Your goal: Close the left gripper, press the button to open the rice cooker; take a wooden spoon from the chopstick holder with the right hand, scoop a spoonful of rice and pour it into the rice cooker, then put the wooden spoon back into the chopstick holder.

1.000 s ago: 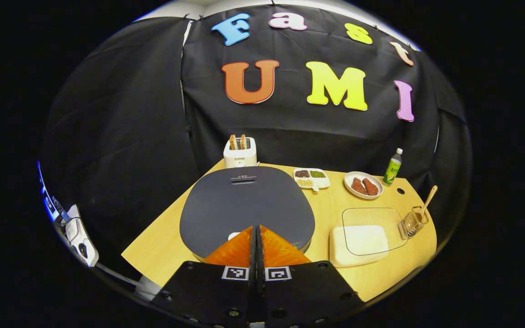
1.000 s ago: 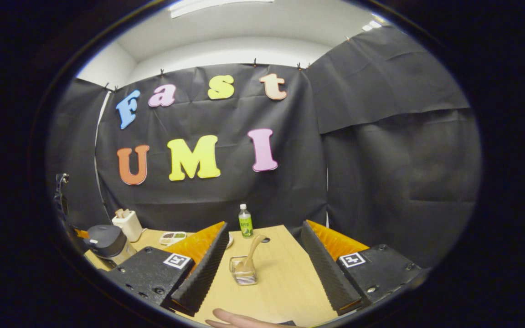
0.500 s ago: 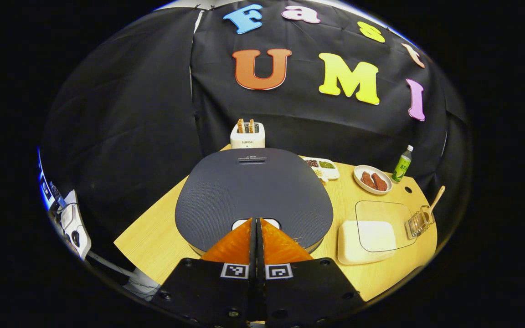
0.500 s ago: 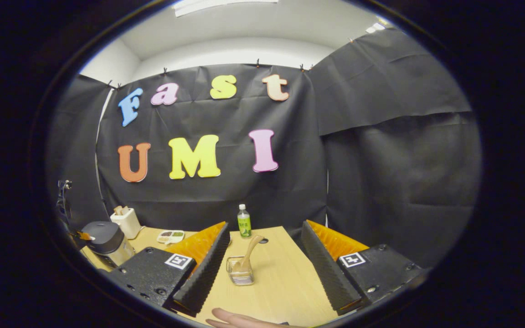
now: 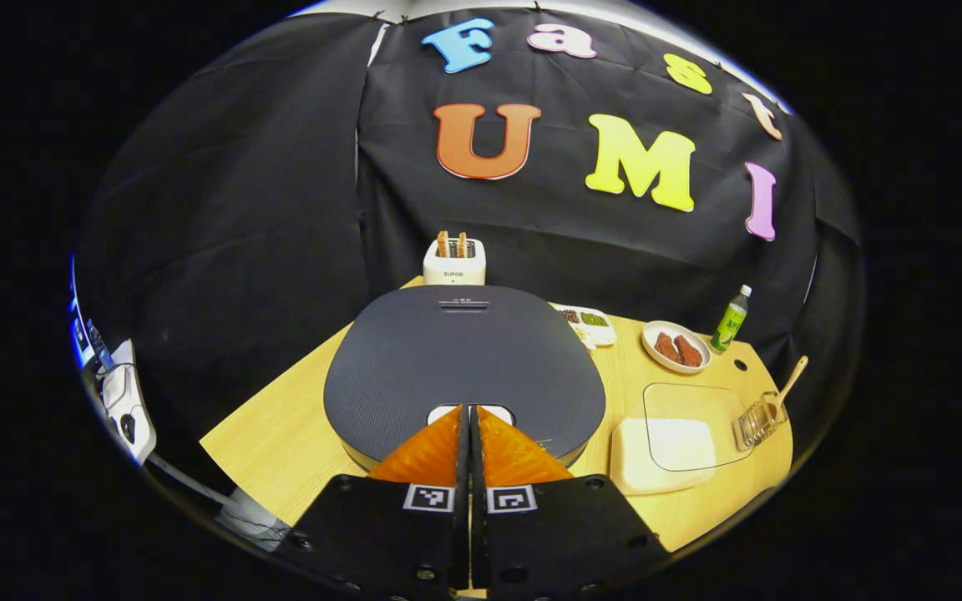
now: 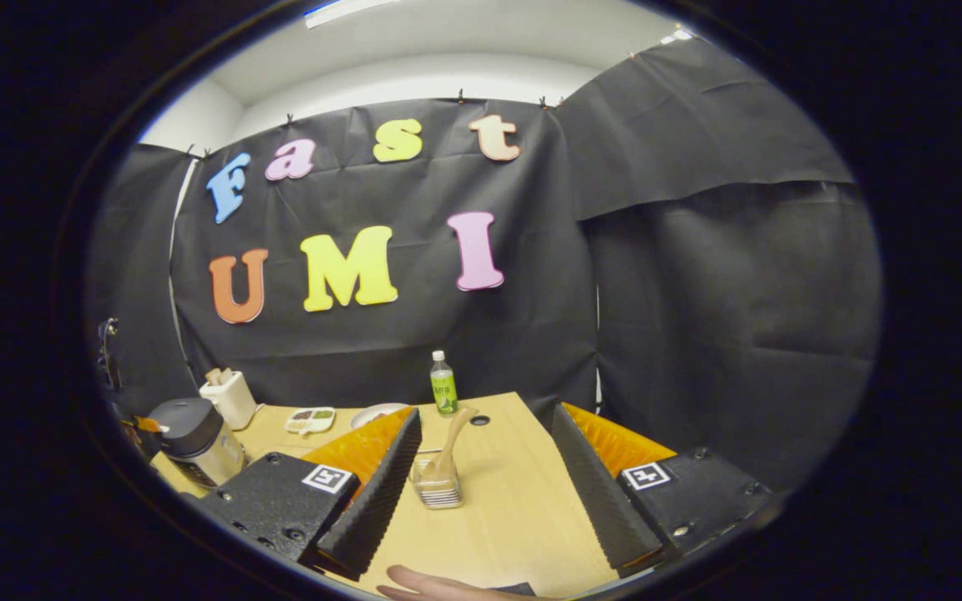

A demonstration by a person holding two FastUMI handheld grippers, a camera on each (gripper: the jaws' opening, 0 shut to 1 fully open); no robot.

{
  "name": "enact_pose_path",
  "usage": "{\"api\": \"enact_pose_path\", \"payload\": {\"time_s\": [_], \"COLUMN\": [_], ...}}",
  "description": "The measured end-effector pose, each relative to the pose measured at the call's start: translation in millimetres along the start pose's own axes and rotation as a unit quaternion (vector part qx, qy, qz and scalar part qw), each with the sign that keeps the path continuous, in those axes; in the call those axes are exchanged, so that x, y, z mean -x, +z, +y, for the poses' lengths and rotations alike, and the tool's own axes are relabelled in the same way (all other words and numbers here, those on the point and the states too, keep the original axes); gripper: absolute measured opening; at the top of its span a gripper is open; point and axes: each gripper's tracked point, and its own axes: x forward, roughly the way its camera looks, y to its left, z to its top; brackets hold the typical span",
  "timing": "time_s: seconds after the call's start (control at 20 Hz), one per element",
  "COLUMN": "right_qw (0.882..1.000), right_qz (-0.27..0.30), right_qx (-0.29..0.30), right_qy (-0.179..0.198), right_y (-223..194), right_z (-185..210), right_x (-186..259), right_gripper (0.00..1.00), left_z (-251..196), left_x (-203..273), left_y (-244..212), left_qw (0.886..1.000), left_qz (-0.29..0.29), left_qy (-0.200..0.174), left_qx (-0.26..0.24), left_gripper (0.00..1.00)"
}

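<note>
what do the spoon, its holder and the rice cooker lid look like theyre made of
Spoon: pale, matte, likely unfinished wood, judging by its tan colour. Holder: thin metal wire, probably steel, since light glints off its bars and you see through it. Rice cooker lid: dark matte surface with a fine weave-like texture, probably plastic.

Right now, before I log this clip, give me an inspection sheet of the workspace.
Surface: wooden table, a round hole near its far right corner.
Job's things: rice cooker lid down, white button at its near edge; wooden spoon leaning in the chopstick holder; rice container with a clear lid.
Clutter: toaster, divided snack tray, plate of meat, green bottle.
Grippers: left gripper shut, tips at the button; right gripper open, chopstick holder between its fingers, not gripped.
Cables: white device and cable off the table's left edge.
Surroundings: black cloth walls; a hand at the right gripper view's bottom.
</note>
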Motion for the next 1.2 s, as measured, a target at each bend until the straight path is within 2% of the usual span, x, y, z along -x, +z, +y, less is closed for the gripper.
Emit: {"api": "enact_pose_path", "payload": {"time_s": [0.05, 0.15, 0.25, 0.3, 0.45, 0.5, 0.75, 0.8, 1.0, 1.2], "right_qw": [1.000, 1.000, 1.000, 1.000, 1.000, 1.000, 1.000, 1.000, 0.998, 0.997], "right_qz": [0.003, 0.005, 0.011, 0.013, 0.020, 0.021, 0.019, 0.019, 0.031, 0.038], "right_qx": [0.000, -0.001, -0.003, -0.002, 0.006, 0.008, 0.002, 0.003, 0.002, 0.000], "right_qy": [-0.003, -0.007, -0.003, -0.005, -0.007, -0.005, 0.017, 0.021, 0.054, 0.067], "right_y": [-2.4, -3.4, -8.9, -11.5, -20.2, -22.2, -28.9, -30.5, -43.2, -58.7], "right_z": [-3.4, -9.6, -10.9, -13.0, -14.7, -13.5, -1.2, 0.9, 20.1, 31.3], "right_x": [-1.9, -6.1, -7.6, -9.6, -17.3, -20.5, -52.0, -62.0, -102.6, -153.1], "right_gripper": [1.00, 1.00, 1.00, 1.00, 1.00, 1.00, 1.00, 0.98, 1.00, 0.98], "left_z": [-3.5, -2.7, 1.1, -3.3, -7.9, -7.1, -16.1, -17.2, -25.0, -32.2], "left_x": [6.8, 18.6, 44.1, 56.0, 90.6, 100.6, 150.8, 158.3, 189.7, 228.6], "left_y": [-0.9, 11.2, 23.2, 26.1, 34.3, 32.9, 25.9, 22.7, 10.1, -0.4], "left_qw": [1.000, 0.999, 0.996, 0.995, 0.991, 0.989, 0.978, 0.977, 0.971, 0.964], "left_qz": [0.000, -0.035, -0.074, -0.086, -0.125, -0.137, -0.199, -0.207, -0.233, -0.262], "left_qy": [-0.004, 0.010, 0.025, 0.019, 0.010, 0.013, 0.000, 0.001, -0.012, -0.030], "left_qx": [0.005, -0.020, -0.052, -0.055, -0.054, -0.054, -0.059, -0.055, -0.050, -0.030], "left_gripper": [0.00, 0.58, 0.61, 0.65, 0.84, 0.98, 0.97, 0.97, 0.96, 0.96]}}
